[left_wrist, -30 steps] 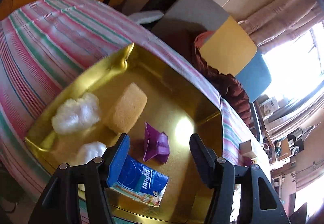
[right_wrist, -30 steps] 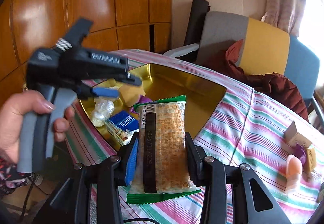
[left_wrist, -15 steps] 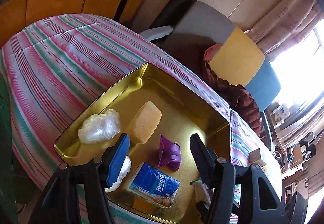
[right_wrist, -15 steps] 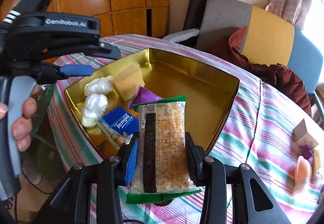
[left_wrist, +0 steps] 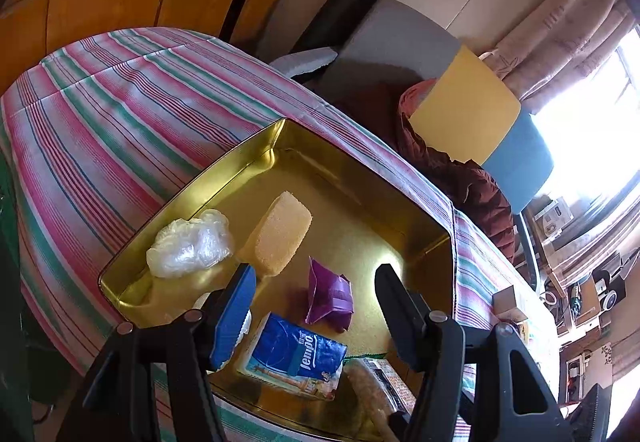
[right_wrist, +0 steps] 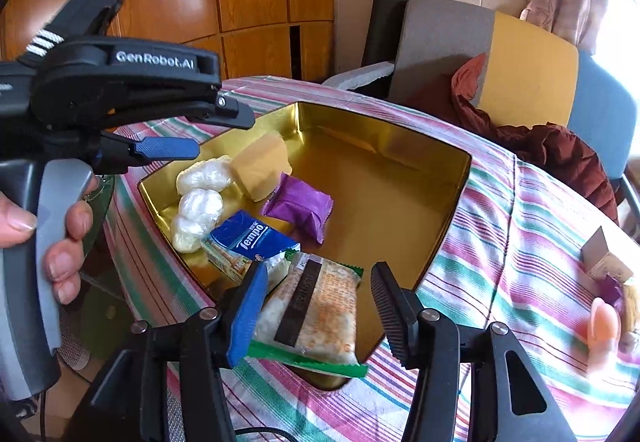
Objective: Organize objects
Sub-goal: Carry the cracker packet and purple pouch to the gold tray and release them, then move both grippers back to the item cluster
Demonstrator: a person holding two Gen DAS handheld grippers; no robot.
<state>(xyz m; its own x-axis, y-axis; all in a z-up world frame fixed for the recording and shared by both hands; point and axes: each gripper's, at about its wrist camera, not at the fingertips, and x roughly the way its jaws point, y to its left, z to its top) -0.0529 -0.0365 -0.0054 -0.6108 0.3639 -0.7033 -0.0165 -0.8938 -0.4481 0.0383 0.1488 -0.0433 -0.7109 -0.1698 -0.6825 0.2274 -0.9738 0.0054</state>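
A gold tin tray (right_wrist: 452,210) on the striped table holds a yellow sponge (right_wrist: 260,166), white plastic bundles (right_wrist: 200,202), a purple packet (right_wrist: 300,204) and a blue tissue pack (right_wrist: 250,238). My right gripper (right_wrist: 316,308) hovers over the tray's near corner and its jaws are opening. A green-edged cracker packet (right_wrist: 316,314) lies tilted between them, sagging into the tray, with a gap at the right pad. In the left wrist view my left gripper (left_wrist: 316,306) stands open above the tray (left_wrist: 240,162) with nothing between its pads. The tissue pack (left_wrist: 296,354) and purple packet (left_wrist: 328,294) lie under it.
A hand (right_wrist: 60,242) holds the left gripper at the tray's left side. A small open box (right_wrist: 604,262) and a pink object (right_wrist: 602,326) sit on the cloth at far right. A chair with a red-brown garment (right_wrist: 540,146) stands behind the table.
The right jaws have widened and the cracker packet, held upright before, has tipped down into the tray's near corner. The left gripper has tilted a little and stays open.
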